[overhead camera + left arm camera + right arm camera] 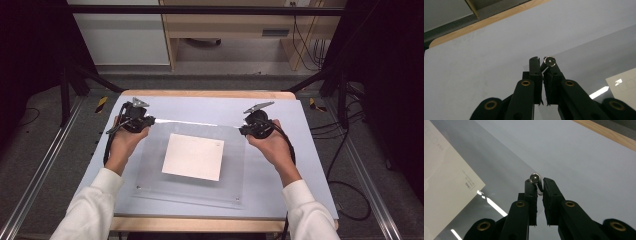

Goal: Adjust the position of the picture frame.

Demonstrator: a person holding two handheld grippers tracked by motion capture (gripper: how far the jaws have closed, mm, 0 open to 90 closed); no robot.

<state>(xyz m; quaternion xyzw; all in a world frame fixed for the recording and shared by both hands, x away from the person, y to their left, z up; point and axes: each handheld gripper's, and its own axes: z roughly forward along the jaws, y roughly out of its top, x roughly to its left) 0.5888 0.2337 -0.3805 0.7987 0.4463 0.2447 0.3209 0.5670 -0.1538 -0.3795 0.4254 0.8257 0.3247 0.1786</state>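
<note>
Acrylic sheet [192,150], clear and square, lies over the grey mat [300,150] on the worktop [200,93], its far edge raised off the mat and its near edge resting on it. White paper [193,156] lies beneath the sheet, near the middle, turned slightly against the sheet's edges. Left gripper [150,120] holds the far left corner: in the left gripper view its fingers [535,72] are closed on the sheet's edge just beside a small round metal stud [550,61]. Right gripper [242,129] holds the far right corner: in the right gripper view its fingers [549,192] are clamped on the edge just beside a matching stud [535,178]. Two more studs sit at the near corners [139,187]. The mat reaches well beyond the sheet on the left, right and far sides. The worktop's wooden rim shows past the mat's far edge. Both sleeves enter from the near side, apart from the sheet's side edges.
</note>
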